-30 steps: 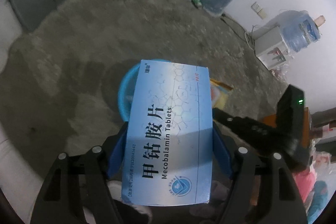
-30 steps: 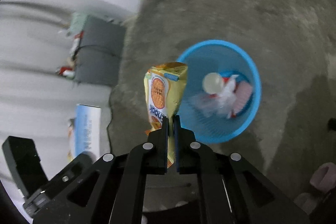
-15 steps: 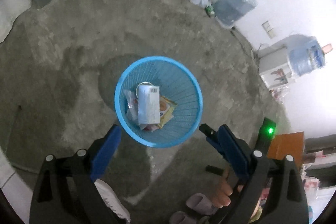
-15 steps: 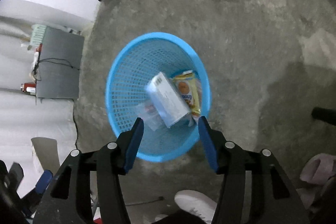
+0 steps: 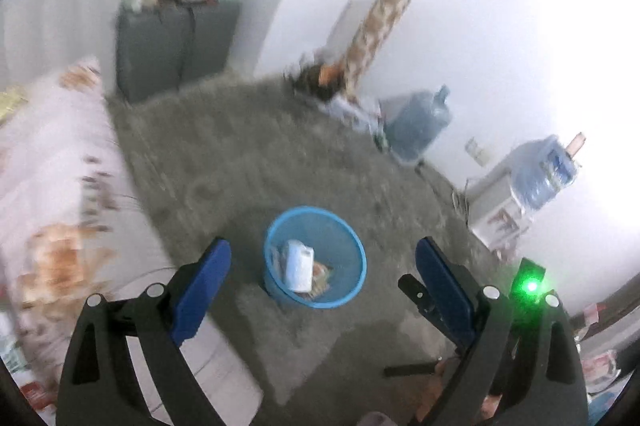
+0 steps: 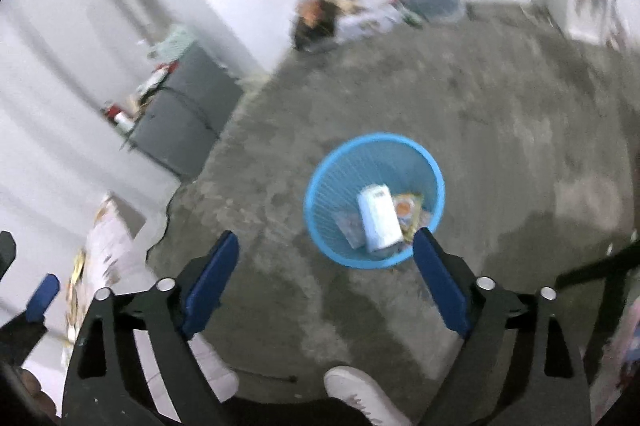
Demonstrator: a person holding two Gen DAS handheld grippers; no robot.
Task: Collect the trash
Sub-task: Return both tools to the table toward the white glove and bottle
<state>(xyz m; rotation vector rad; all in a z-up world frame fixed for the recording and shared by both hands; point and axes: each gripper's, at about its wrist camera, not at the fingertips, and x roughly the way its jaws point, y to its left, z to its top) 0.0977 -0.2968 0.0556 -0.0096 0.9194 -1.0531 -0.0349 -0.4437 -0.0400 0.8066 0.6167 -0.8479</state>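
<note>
Both jaws spread wide, holding nothing. Blue box (image 6: 378,218) and snack bag (image 6: 408,212) inside blue basket (image 6: 320,182) on floor. Could bump and tip basket if swung low.

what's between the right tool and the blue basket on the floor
Only bare grey concrete floor, as the right wrist view shows. The right tool is open and empty; the blue basket holds a white box.
</note>
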